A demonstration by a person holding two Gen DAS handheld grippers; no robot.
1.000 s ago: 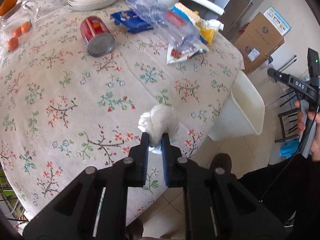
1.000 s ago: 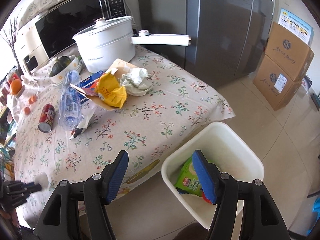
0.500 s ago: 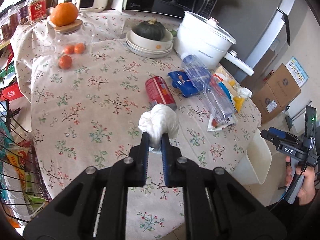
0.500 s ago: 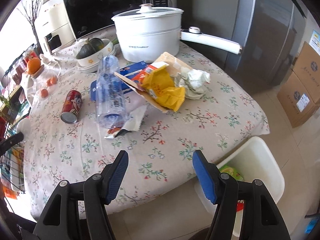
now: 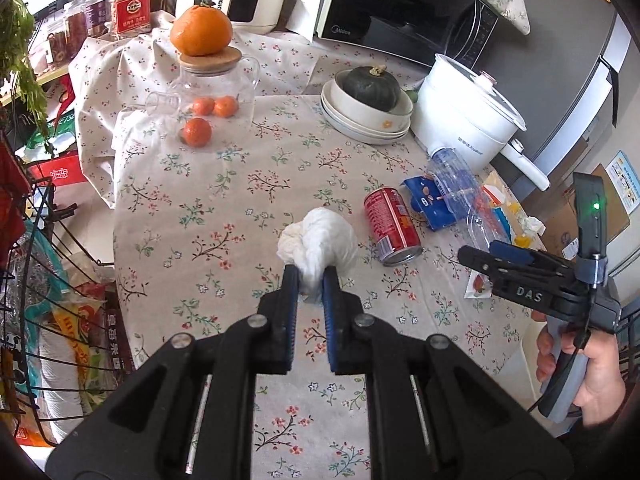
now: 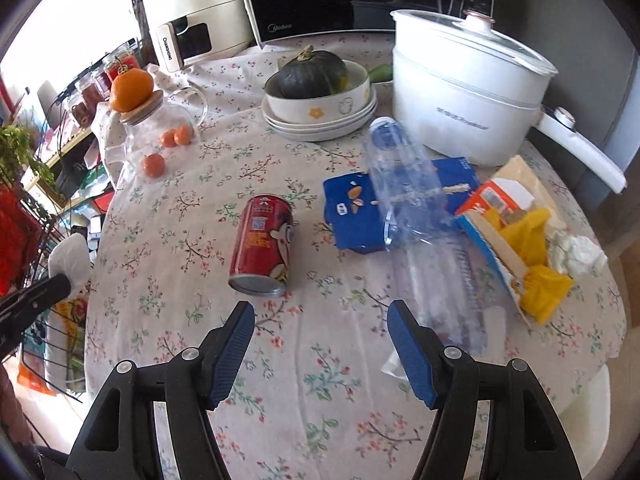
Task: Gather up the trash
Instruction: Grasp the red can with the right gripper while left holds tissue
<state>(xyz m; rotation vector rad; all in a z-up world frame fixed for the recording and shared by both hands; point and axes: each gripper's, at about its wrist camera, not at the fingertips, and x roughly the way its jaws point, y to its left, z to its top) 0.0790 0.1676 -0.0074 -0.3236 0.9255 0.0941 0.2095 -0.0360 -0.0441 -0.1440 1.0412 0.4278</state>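
Note:
My left gripper (image 5: 311,276) is shut on a crumpled white tissue wad (image 5: 320,242), held above the floral tablecloth (image 5: 224,216). A red drink can (image 6: 263,247) lies on its side just ahead of my right gripper (image 6: 320,320), which hangs open over the cloth with nothing between its pads. Right of the can lie a clear plastic bottle (image 6: 412,216), a blue snack pack (image 6: 352,216), a torn carton with a yellow wrapper (image 6: 524,248) and crumpled white paper (image 6: 580,252). The tissue wad (image 6: 70,260) also shows at the far left of the right wrist view.
A white electric pot (image 6: 464,92) with a long handle, stacked bowls holding a dark squash (image 6: 316,76), and a glass jar with an orange (image 6: 134,88) on its lid stand at the back. A wire rack (image 5: 44,312) of bags is at the left. A hand (image 5: 592,376) holds the right gripper's handle.
Both grippers swung away from the white bin and floor toward the table. The left one still holds the tissue, now over the tabletop; the right one now faces the can and bottle.

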